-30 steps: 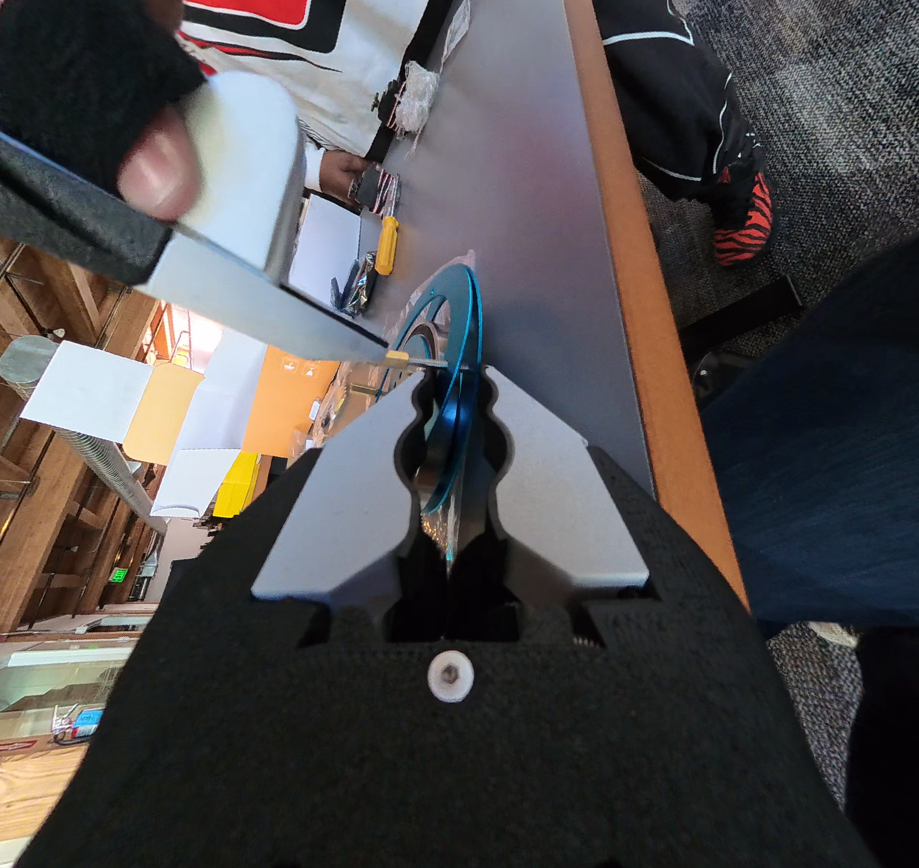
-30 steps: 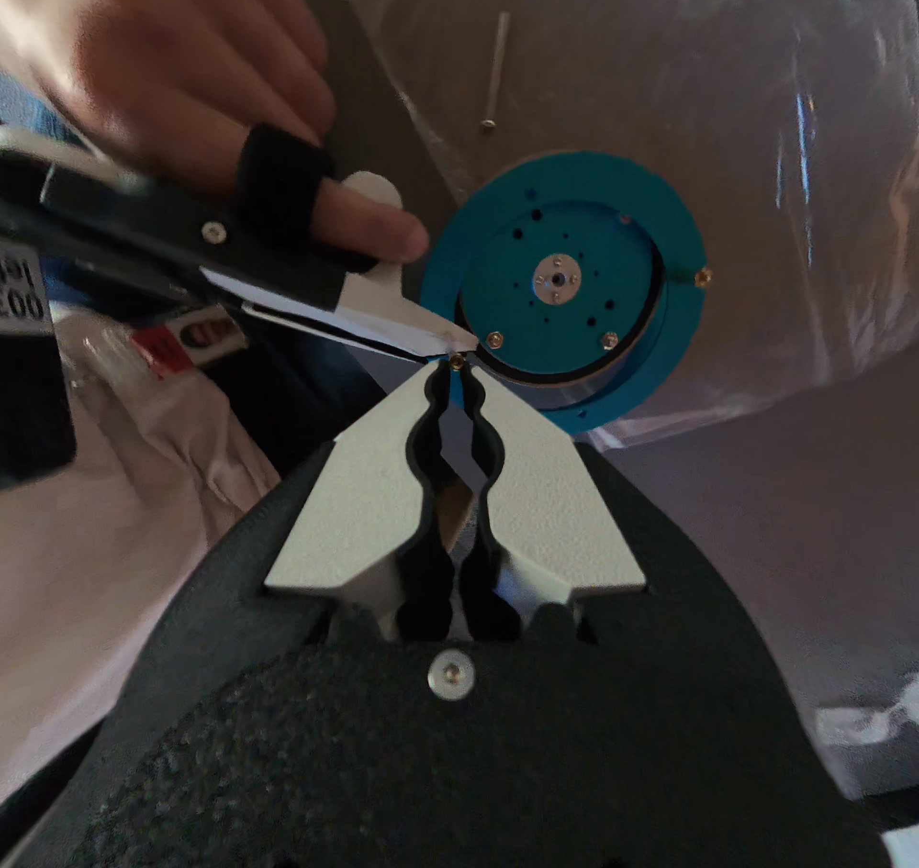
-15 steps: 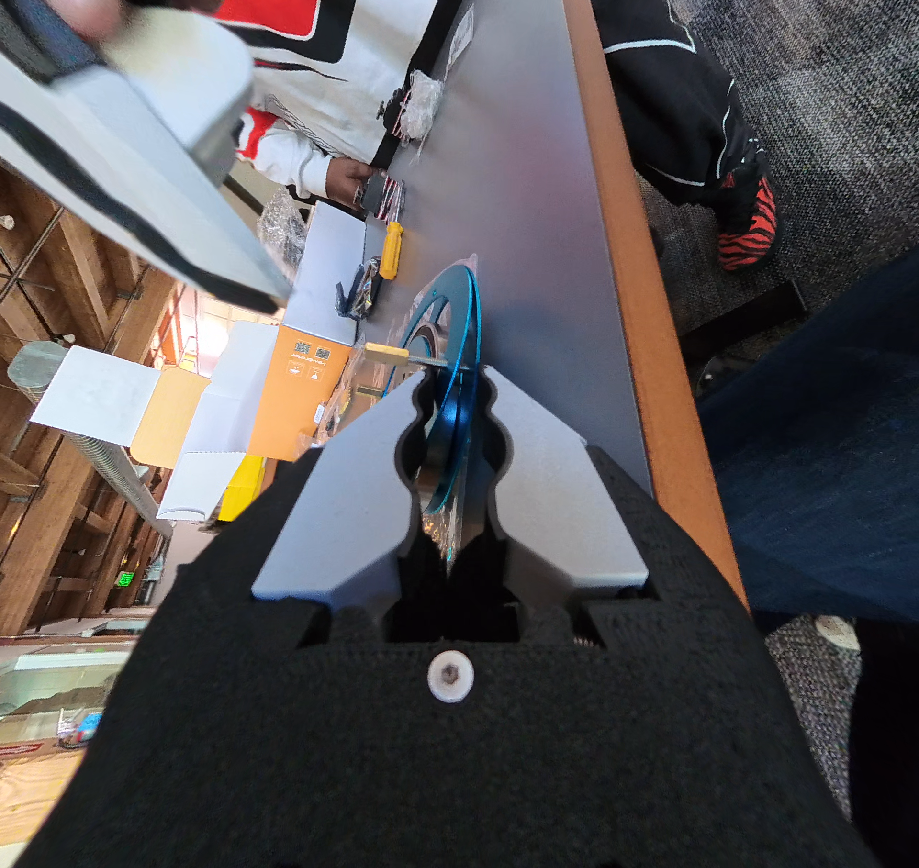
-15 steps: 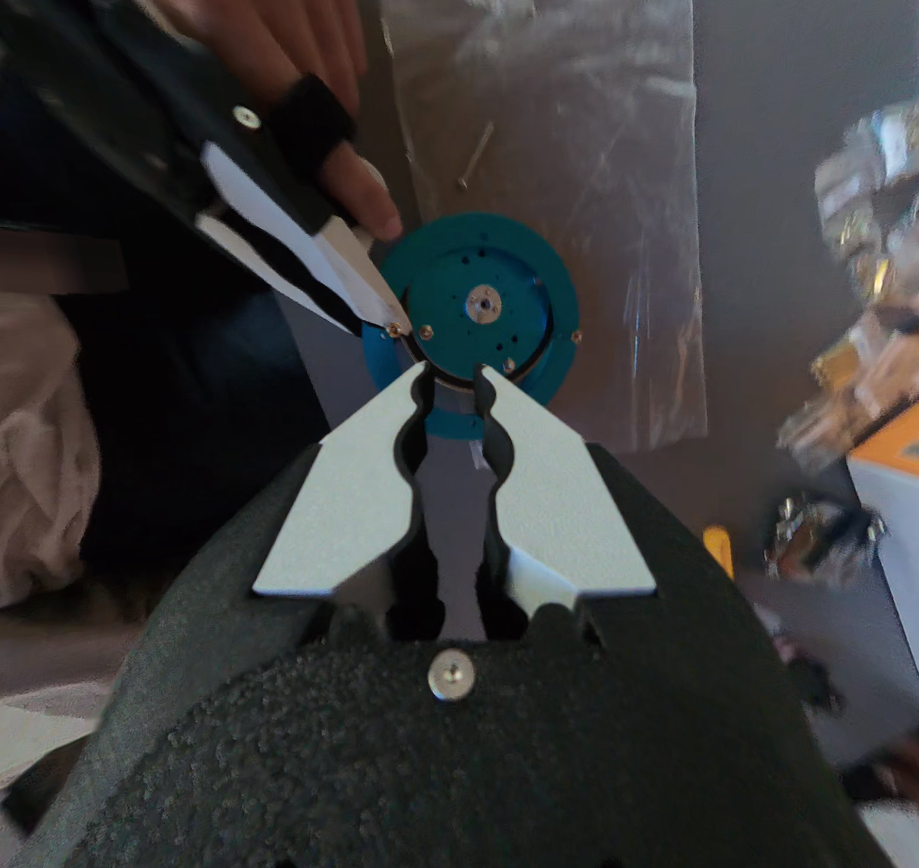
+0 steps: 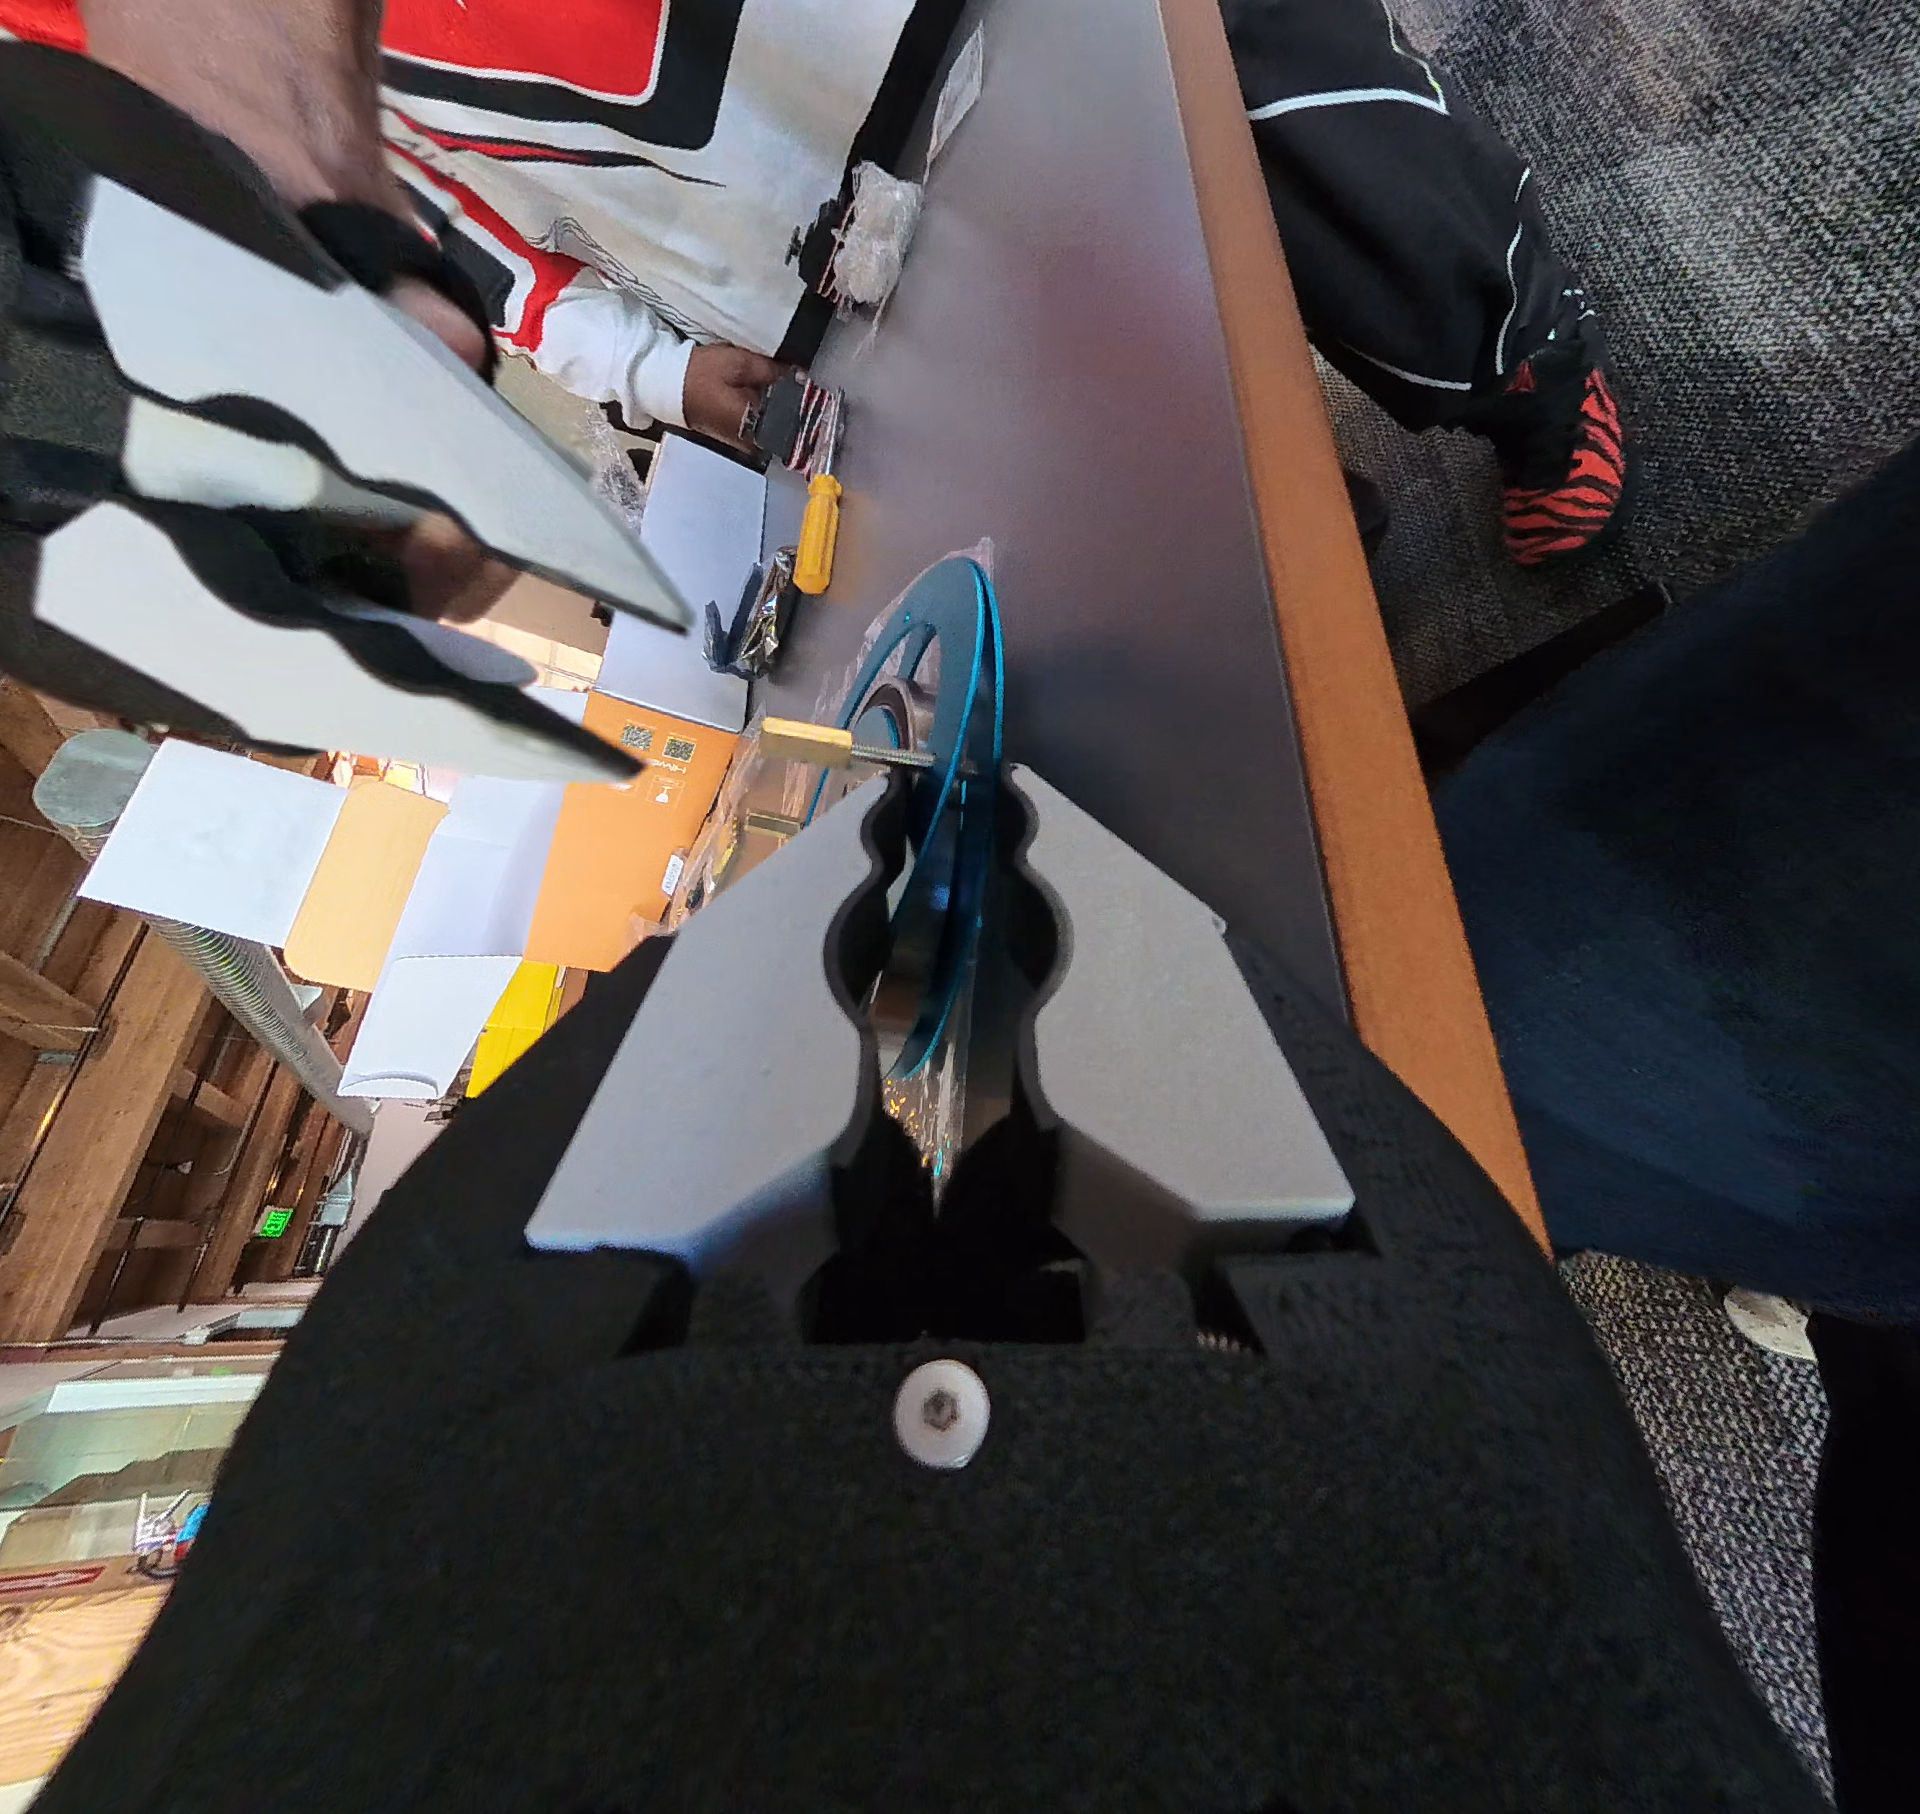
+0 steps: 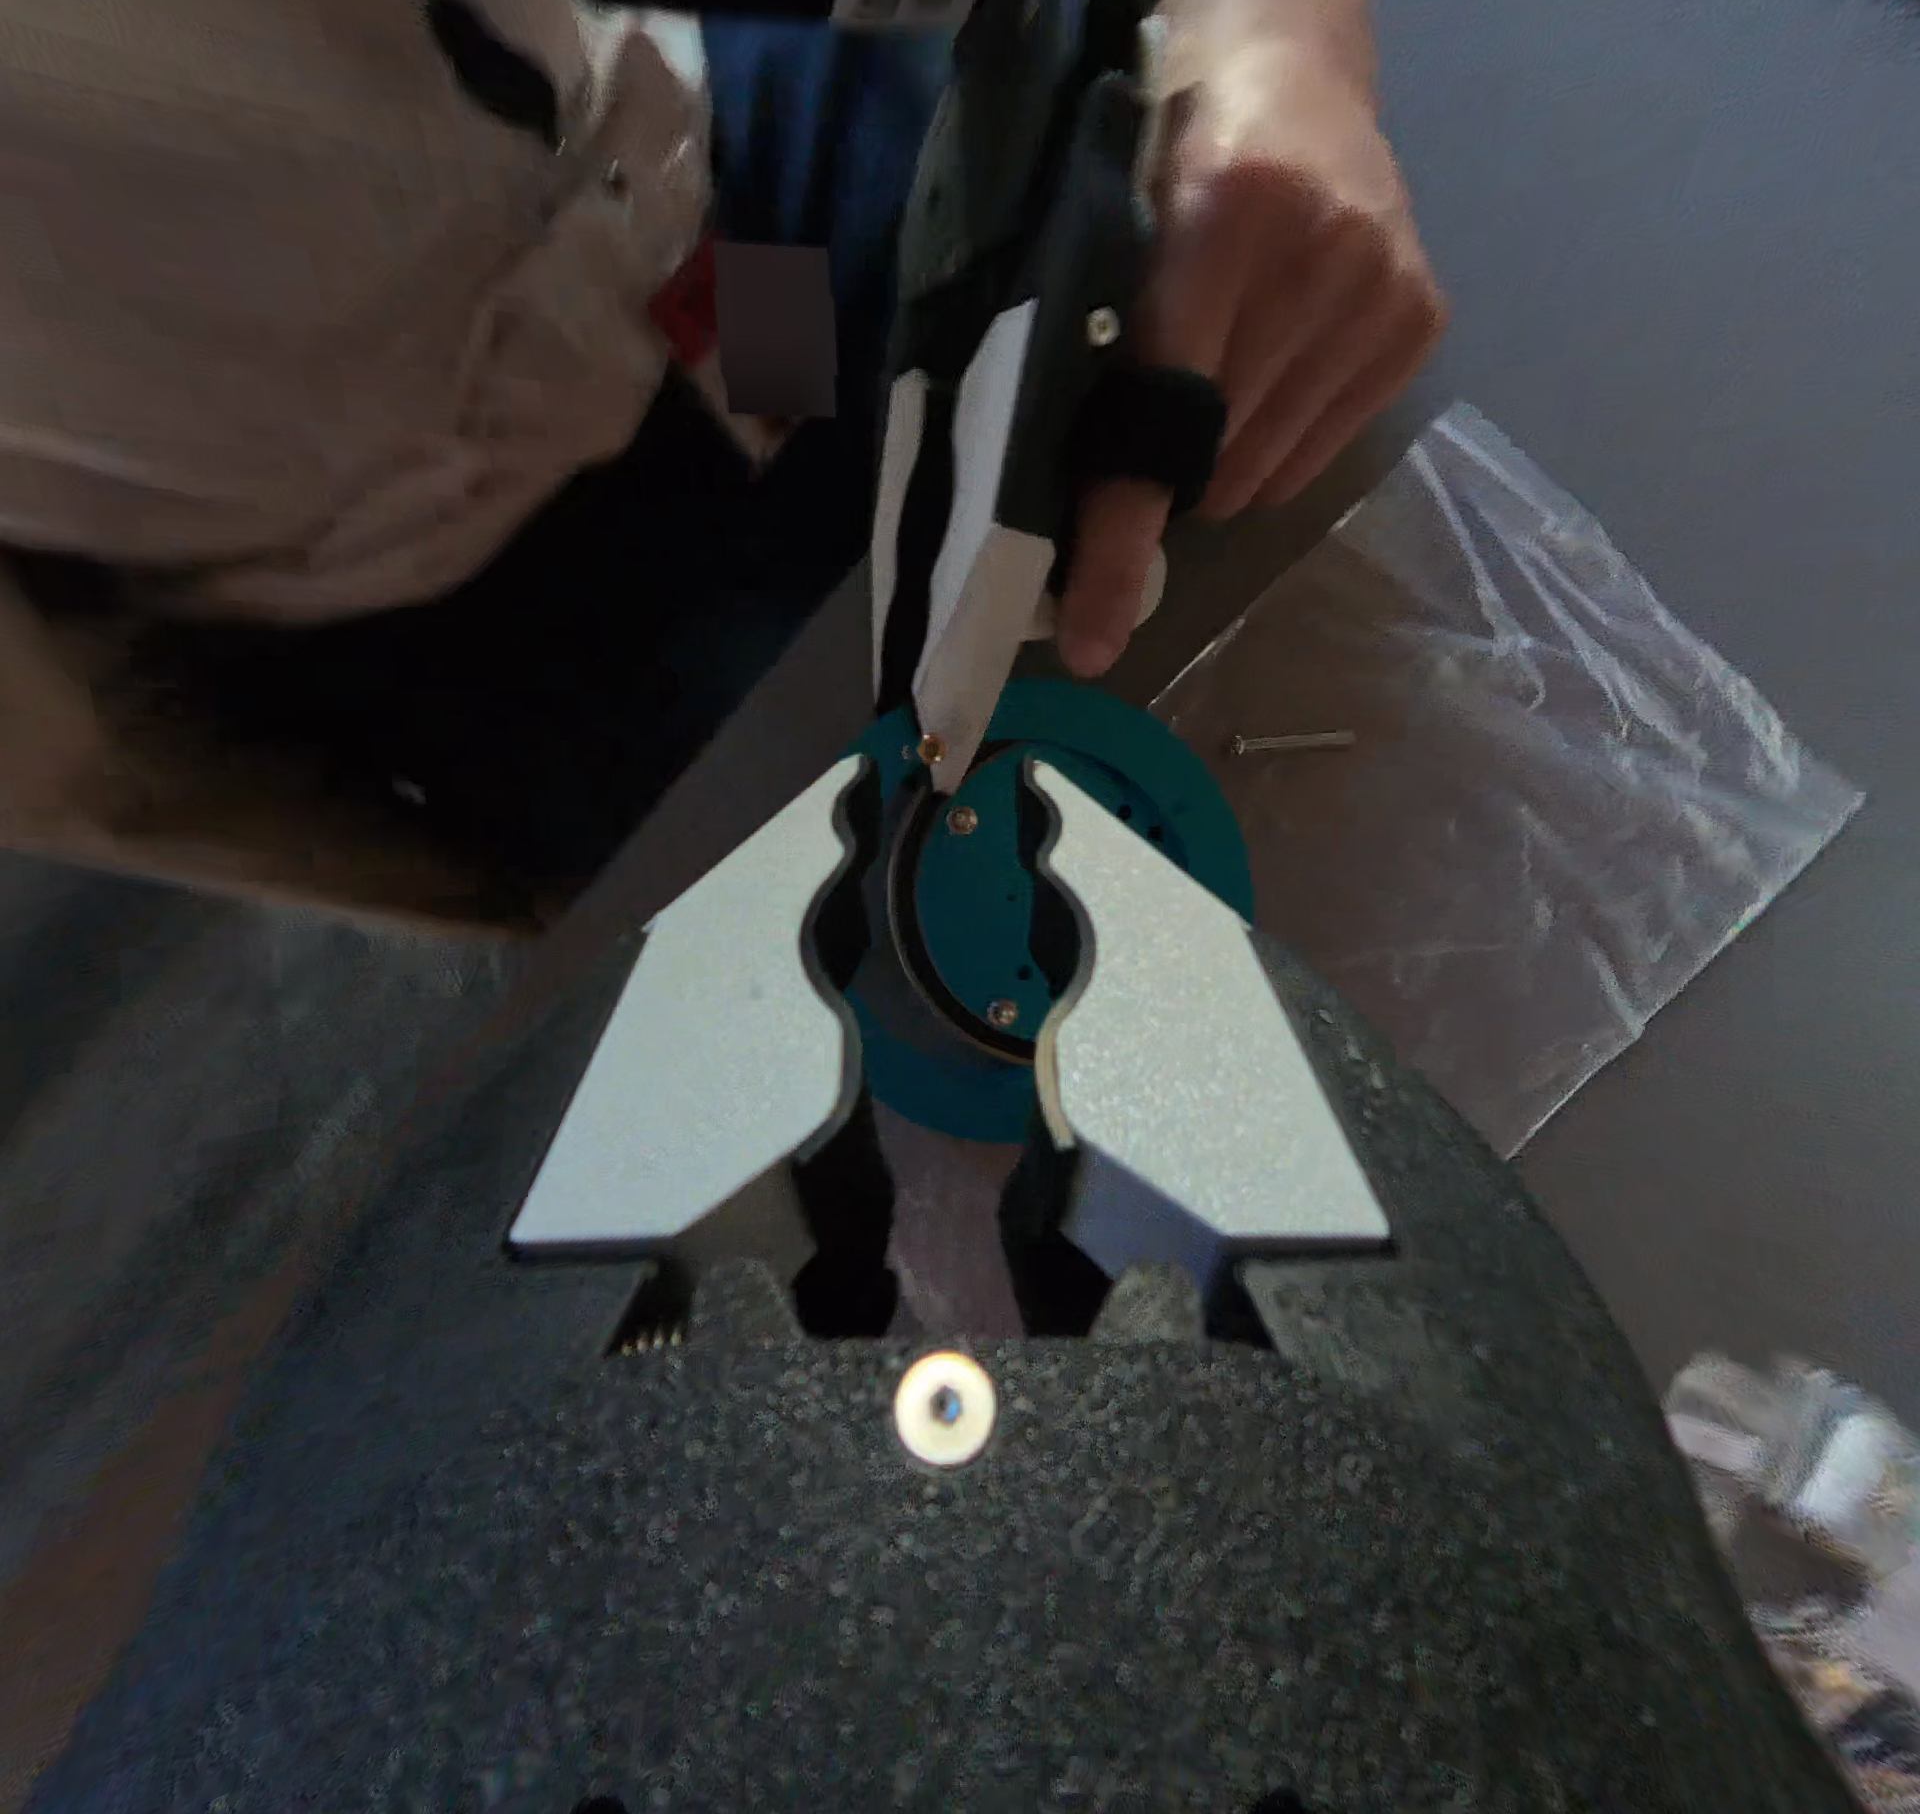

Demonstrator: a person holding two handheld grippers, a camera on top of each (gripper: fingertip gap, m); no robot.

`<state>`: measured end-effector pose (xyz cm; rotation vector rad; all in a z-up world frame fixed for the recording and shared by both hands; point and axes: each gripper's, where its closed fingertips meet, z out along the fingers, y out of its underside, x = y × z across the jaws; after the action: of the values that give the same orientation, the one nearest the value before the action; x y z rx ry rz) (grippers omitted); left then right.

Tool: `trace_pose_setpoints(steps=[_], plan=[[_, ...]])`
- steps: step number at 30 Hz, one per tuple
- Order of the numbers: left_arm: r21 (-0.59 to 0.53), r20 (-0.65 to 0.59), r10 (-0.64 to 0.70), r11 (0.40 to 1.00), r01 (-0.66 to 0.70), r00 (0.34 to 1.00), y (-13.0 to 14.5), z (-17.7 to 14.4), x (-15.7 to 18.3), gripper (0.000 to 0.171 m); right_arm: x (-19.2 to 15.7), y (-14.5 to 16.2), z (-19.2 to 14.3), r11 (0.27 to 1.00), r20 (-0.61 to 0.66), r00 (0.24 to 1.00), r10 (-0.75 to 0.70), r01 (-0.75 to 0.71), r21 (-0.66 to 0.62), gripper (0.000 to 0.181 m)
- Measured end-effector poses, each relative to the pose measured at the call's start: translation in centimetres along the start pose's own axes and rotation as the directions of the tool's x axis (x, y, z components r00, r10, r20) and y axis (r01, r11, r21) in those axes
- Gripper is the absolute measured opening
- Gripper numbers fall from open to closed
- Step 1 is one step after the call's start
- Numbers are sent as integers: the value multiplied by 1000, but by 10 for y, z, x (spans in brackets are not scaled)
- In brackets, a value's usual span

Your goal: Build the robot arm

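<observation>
Here the left gripper (image 5: 948,777) clamps the blue disc (image 5: 961,684), the right gripper (image 6: 945,772) spread empty, a clear bag (image 6: 1507,777) alongside.

Workshop, grey worktable (image 5: 1081,434), screwdriver (image 5: 816,533), cardboard boxes (image 5: 623,808), timber beams (image 5: 94,1120)

No writing in either view is clear enough to read.
</observation>
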<state>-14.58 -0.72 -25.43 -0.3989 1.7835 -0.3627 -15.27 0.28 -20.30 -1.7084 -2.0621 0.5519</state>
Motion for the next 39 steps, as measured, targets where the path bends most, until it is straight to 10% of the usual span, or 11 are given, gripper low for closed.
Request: trace_pose_setpoints(steps=[6, 23, 31, 39], plan=[[3, -3, -4, 1000, 4, 1000, 0, 0, 0, 16, -8, 12, 18, 939, 175, 937, -304, 325, -113, 14], [7, -12, -17, 1000, 17, 1000, 0, 0, 0, 17, -6, 8, 25, 814, 379, 764, -522, 579, -45, 5], [6, -26, -35, 999, 35, 999, 0, 0, 0, 17, -9, 9, 26, 846, 380, 803, -458, 525, -90, 4], [-9, -12, -19, 1000, 19, 1000, 1, 1, 0, 17, -8, 12, 25, 956, 122, 992, 29, 8, -294, 5]])
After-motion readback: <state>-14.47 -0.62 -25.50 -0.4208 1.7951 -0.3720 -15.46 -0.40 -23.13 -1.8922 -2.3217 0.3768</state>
